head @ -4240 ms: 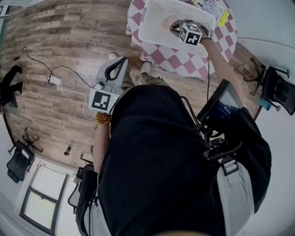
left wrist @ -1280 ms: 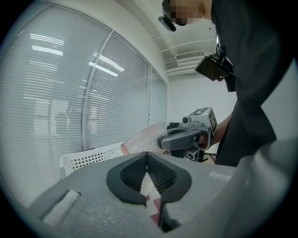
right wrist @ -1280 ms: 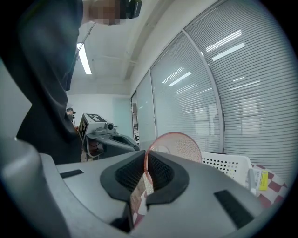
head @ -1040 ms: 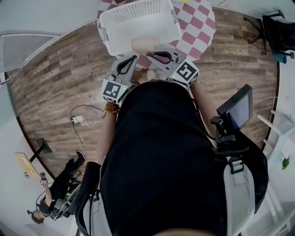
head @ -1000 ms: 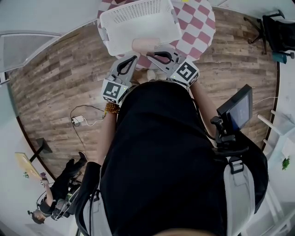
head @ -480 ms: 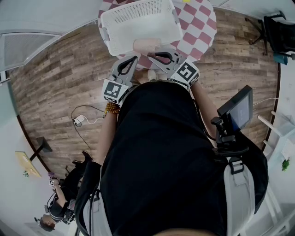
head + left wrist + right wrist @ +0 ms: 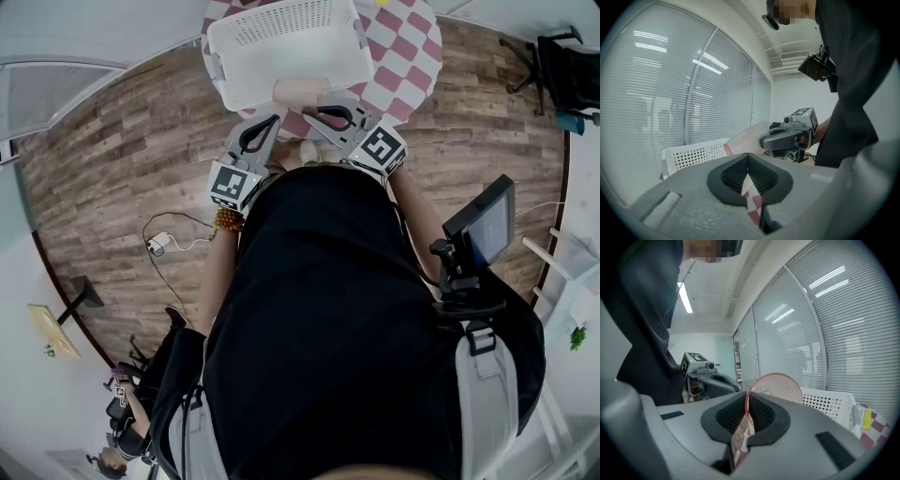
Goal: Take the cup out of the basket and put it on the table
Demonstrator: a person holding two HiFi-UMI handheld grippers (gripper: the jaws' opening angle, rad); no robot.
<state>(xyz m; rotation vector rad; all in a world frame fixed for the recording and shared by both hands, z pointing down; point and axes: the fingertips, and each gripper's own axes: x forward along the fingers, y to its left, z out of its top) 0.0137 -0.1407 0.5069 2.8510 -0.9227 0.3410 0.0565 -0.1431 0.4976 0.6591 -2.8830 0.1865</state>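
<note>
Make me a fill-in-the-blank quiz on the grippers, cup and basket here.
The right gripper pinches the translucent pink plastic cup by its ___.
The left gripper is shut and holds ___.
The perforated plastic basket on the checked tablecloth is ___ in colour.
Missing words: rim; nothing; white.

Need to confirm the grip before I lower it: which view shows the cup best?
The right gripper view: the pink cup sits centre, its wall pinched between the right gripper's jaws. The left gripper view shows its side from afar; the head view only a small part by the basket.
</note>
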